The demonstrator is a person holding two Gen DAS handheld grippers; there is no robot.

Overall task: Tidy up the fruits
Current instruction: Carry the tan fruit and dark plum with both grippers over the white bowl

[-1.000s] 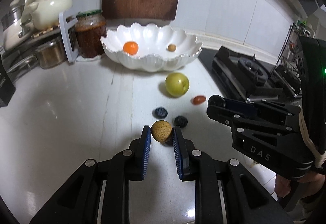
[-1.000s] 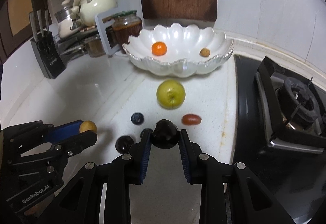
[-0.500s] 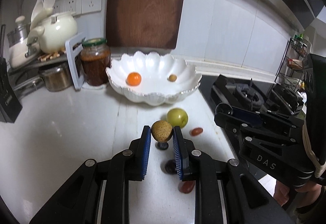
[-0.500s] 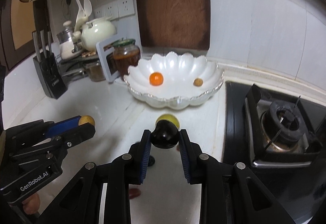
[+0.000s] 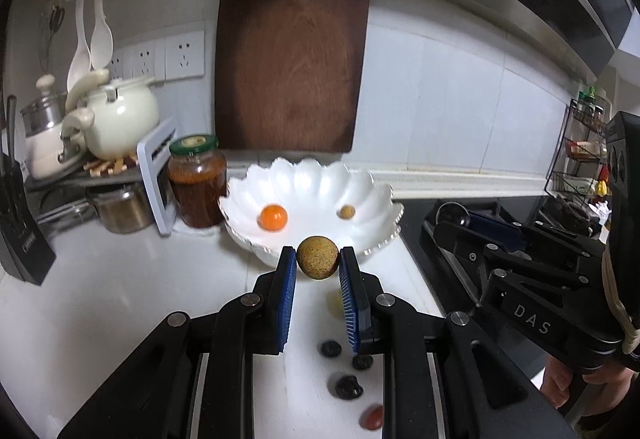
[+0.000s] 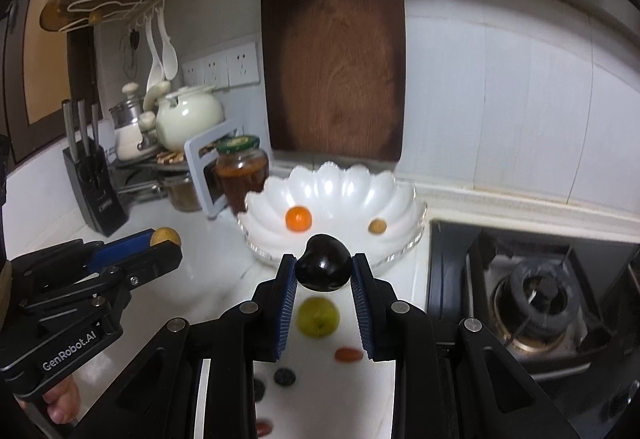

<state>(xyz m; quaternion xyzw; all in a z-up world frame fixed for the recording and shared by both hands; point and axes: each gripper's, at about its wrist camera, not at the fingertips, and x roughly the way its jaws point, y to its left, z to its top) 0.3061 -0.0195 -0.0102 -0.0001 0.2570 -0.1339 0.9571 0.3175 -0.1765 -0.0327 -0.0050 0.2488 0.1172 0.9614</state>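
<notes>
"DAS" on right gripper; "GenRobot.AI" on left gripper.

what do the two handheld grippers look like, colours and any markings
Both are matte black plastic linkage frames with silver pivot bolts and blue ribbed pads on the fingers. The left gripper carries white "GenRobot.AI" lettering on its side, seen from the right wrist view. The right gripper shows "DAS" lettering and a beige cord wrapped near its handle. Bare fingers grip each handle; no sleeves show.

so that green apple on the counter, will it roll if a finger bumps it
Probably yes: the green apple looks round and sits loose on smooth white counter with nothing bracing it. It is much larger than the berries nearby, so likely heavier and slower to start. Its dimpled top faces up, which may steady it slightly.
</notes>
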